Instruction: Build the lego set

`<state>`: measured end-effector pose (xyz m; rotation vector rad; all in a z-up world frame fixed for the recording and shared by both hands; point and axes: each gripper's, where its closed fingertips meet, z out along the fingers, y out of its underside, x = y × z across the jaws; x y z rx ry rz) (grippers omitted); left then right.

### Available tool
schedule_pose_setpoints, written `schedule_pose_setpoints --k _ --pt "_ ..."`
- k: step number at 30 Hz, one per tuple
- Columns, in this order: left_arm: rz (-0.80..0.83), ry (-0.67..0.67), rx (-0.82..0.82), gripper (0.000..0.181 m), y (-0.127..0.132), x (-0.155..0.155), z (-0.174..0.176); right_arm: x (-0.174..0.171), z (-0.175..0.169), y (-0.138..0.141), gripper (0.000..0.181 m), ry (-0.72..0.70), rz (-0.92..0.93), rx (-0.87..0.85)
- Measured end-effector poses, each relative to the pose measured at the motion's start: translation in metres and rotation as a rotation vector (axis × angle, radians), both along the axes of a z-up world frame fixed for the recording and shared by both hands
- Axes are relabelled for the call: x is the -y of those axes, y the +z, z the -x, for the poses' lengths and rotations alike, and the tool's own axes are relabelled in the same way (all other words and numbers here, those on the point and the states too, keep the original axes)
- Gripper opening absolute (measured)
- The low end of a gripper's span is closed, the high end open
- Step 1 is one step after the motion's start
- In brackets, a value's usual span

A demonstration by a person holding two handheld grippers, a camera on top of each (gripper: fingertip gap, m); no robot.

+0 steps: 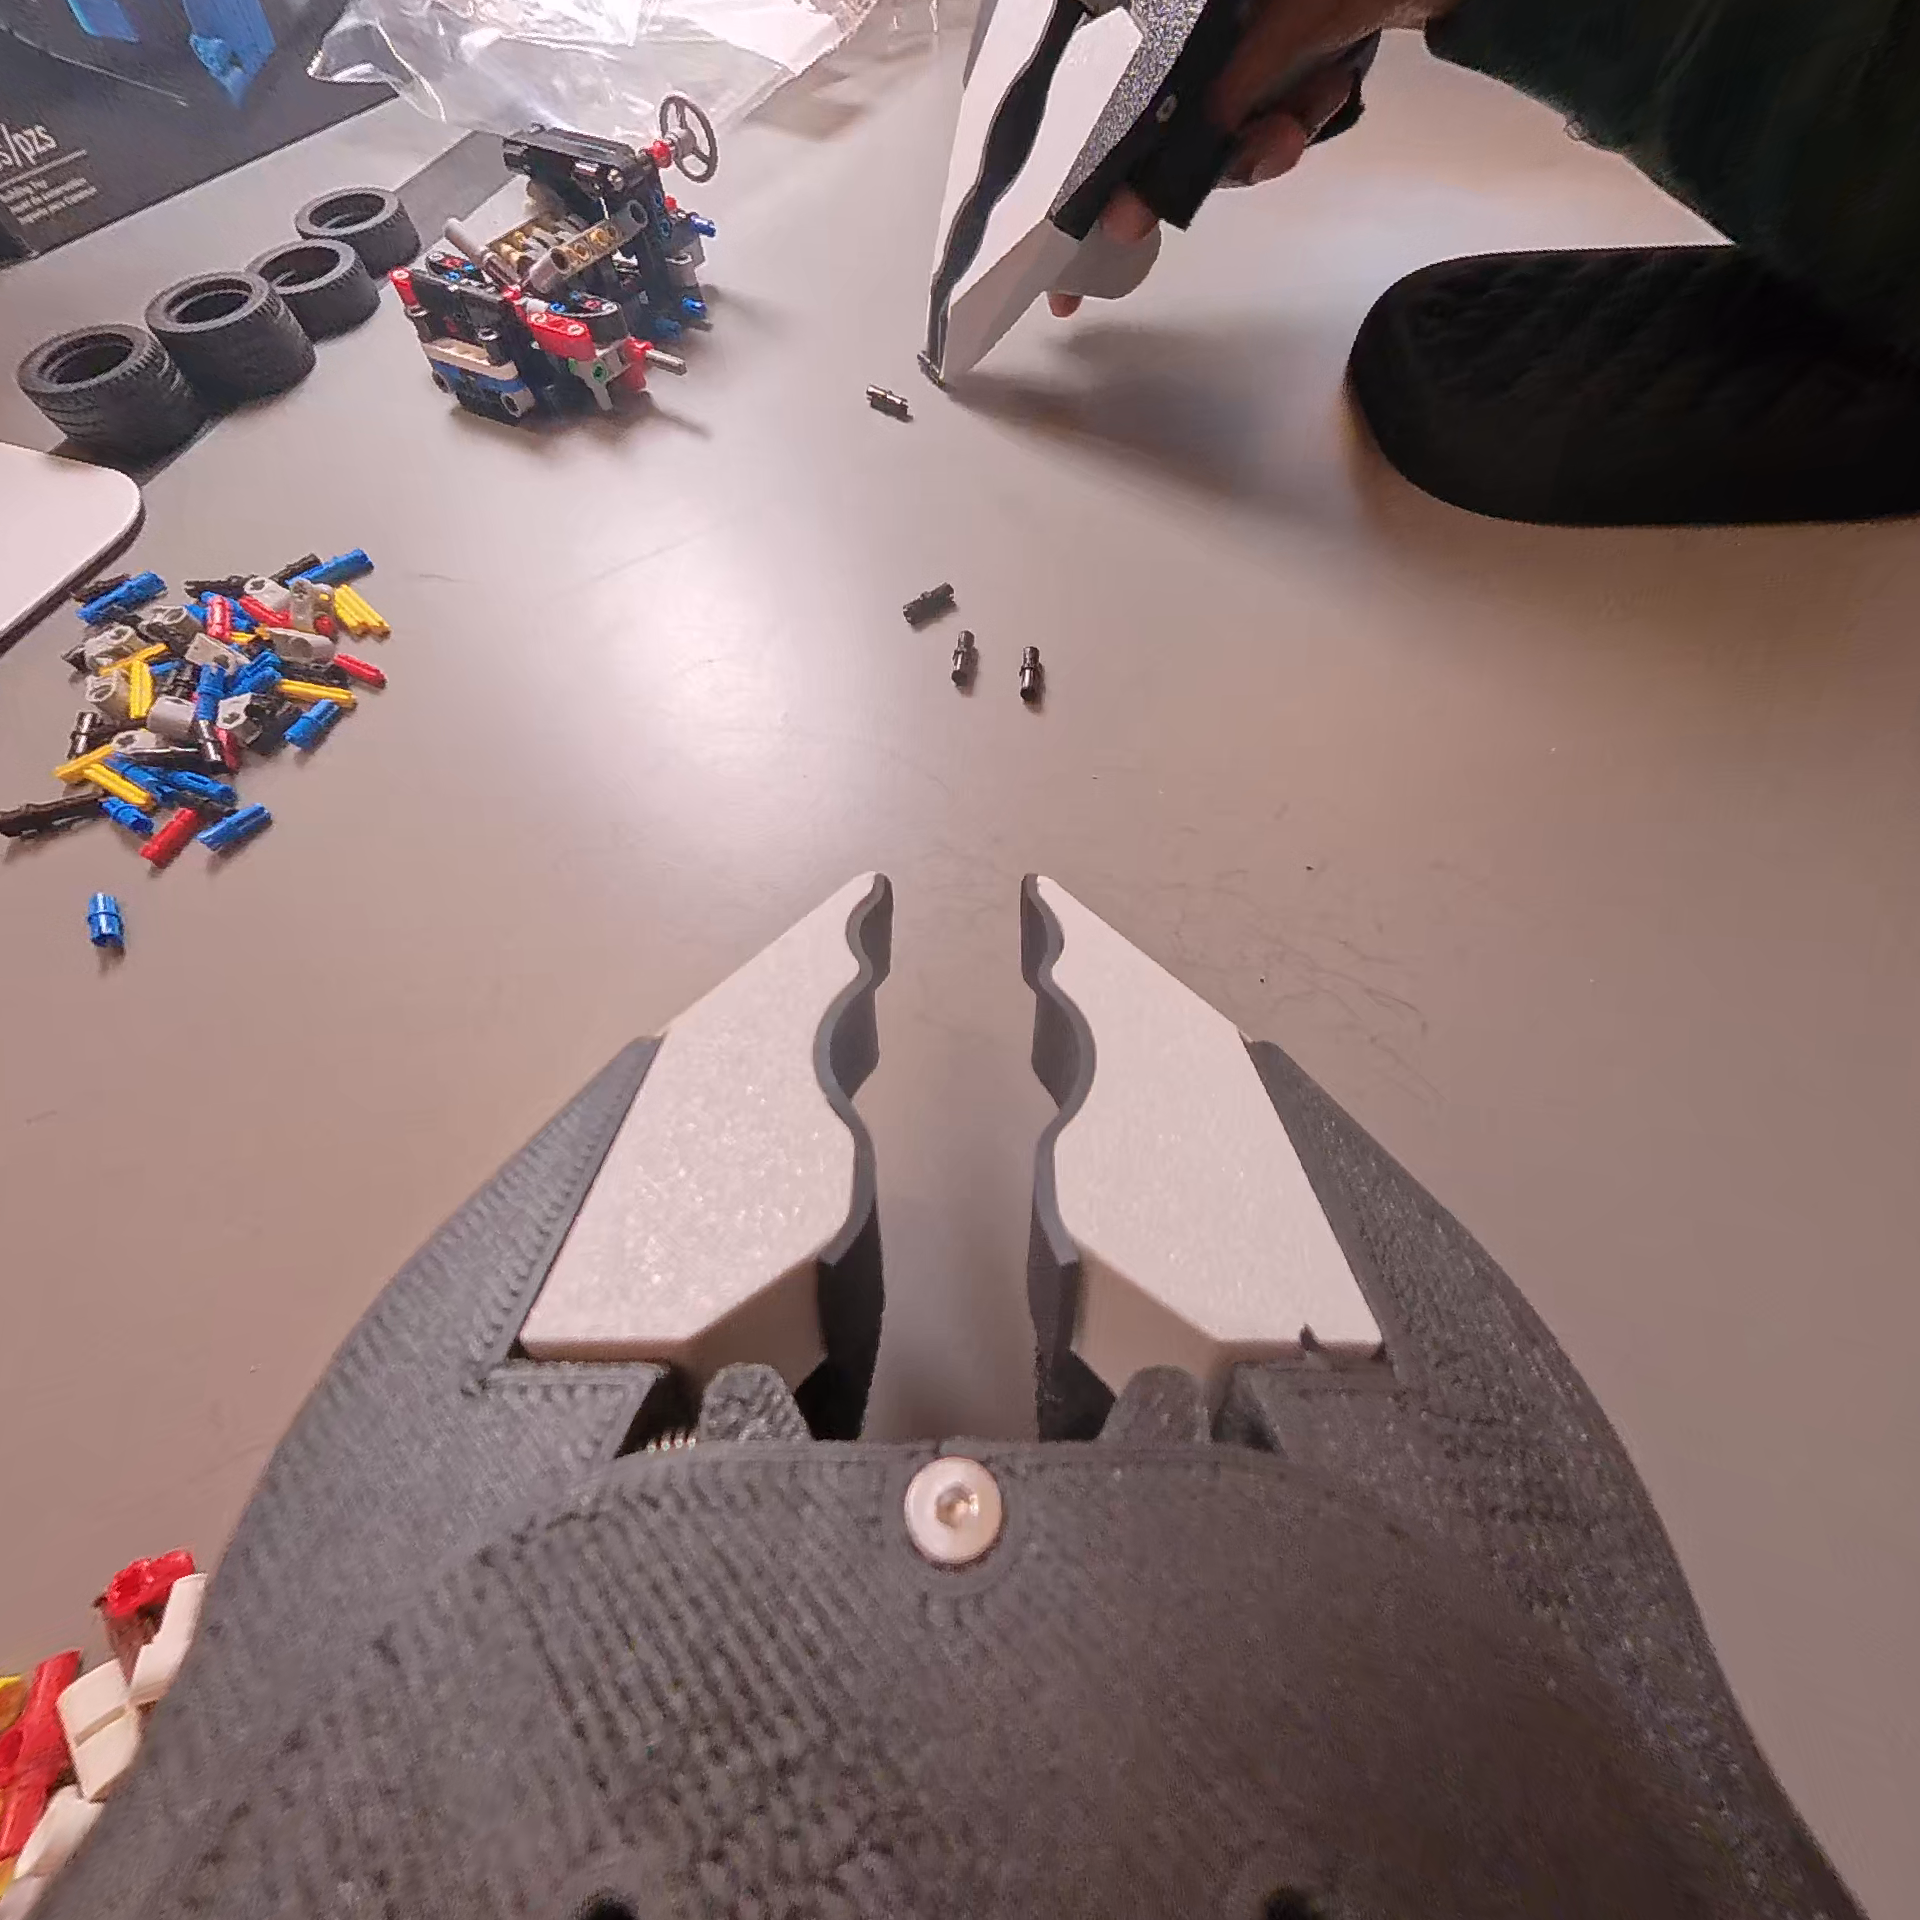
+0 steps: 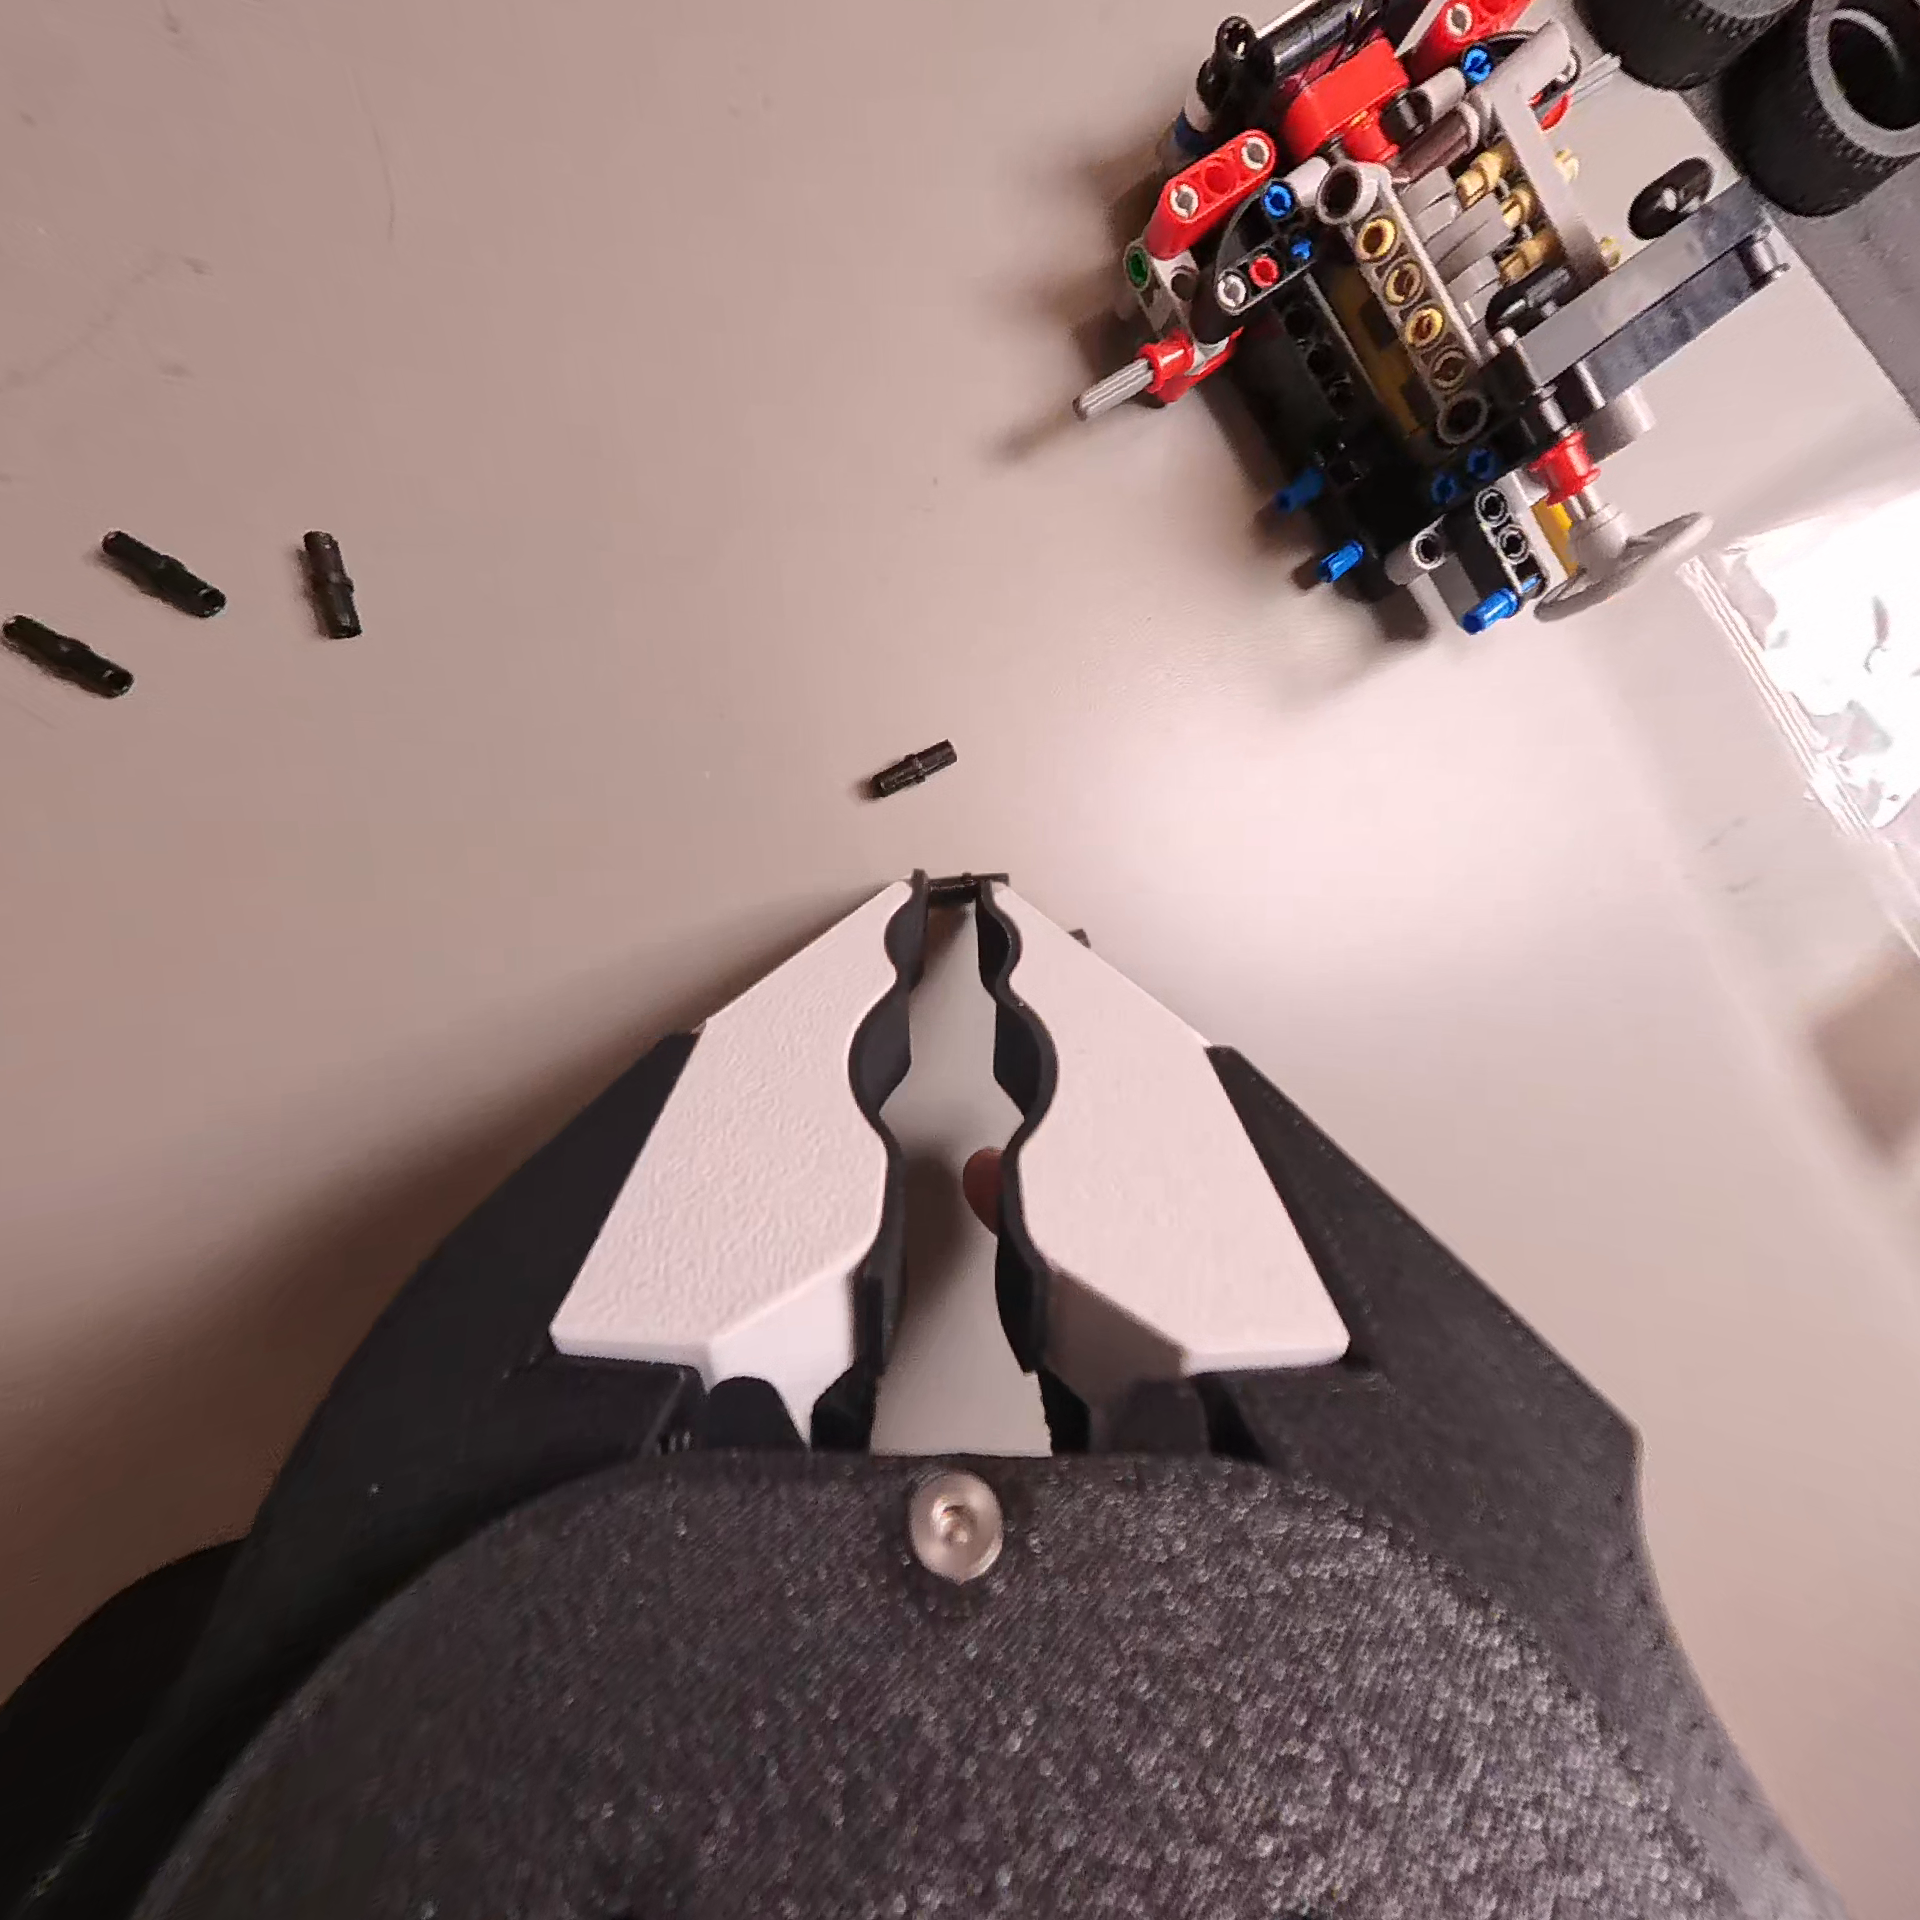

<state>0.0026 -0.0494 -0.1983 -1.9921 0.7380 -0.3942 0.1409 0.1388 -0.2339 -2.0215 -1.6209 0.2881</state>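
Observation:
My right gripper (image 2: 956, 885) is shut on a small black pin (image 2: 954, 886) held crosswise at its fingertips, low on the table. It also shows in the left wrist view (image 1: 935, 364), tips down on the table. Another black pin (image 2: 912, 769) lies just ahead of it. Three more black pins (image 2: 332, 584) lie to its left; they show in the left wrist view (image 1: 963, 657) ahead of my left gripper. My left gripper (image 1: 956, 888) is open and empty above the table. The partly built lego chassis (image 1: 561, 291) (image 2: 1403, 312) stands beyond.
Several black tyres (image 1: 208, 322) (image 2: 1829, 104) and a dark box (image 1: 125, 114) lie beside the chassis. A pile of small coloured parts (image 1: 208, 686) is at the left, red and white parts (image 1: 62, 1704) near me. A clear bag (image 2: 1818, 675) and the person's knee (image 1: 1610, 384) are at the right.

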Motion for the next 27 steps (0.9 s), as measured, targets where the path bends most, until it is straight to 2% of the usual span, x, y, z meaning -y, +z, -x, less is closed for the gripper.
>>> schedule_pose_setpoints --k 4,7,10,13,17,20,25,27 --pt "0.001 -0.002 -0.004 0.023 -0.001 0.0 0.0 -0.008 0.002 0.0 0.008 0.013 -0.017 0.014" --pt "0.003 -0.001 -0.005 0.023 -0.001 0.0 0.0 -0.011 0.002 0.001 0.016 0.015 -0.028 0.015" --pt "0.003 0.0 -0.004 0.023 -0.002 0.0 0.0 -0.004 0.009 0.013 0.017 0.033 -0.037 -0.04" --pt "0.008 -0.002 -0.003 0.023 -0.003 0.0 0.0 0.025 0.027 0.021 0.017 0.136 -0.007 -0.085" --pt "0.008 -0.003 -0.006 0.023 -0.003 0.0 -0.001 0.072 0.058 0.011 0.016 0.283 0.046 -0.075" --pt "0.006 -0.002 -0.008 0.023 -0.003 0.0 0.0 0.09 0.073 0.002 0.015 0.343 0.066 -0.048" --pt "0.002 -0.007 -0.009 0.023 -0.002 0.001 -0.001 0.089 0.081 -0.003 0.004 0.343 0.064 -0.021" --pt "0.002 -0.012 -0.011 0.023 -0.002 0.001 -0.002 0.076 0.078 0.0 0.004 0.28 0.065 -0.024"
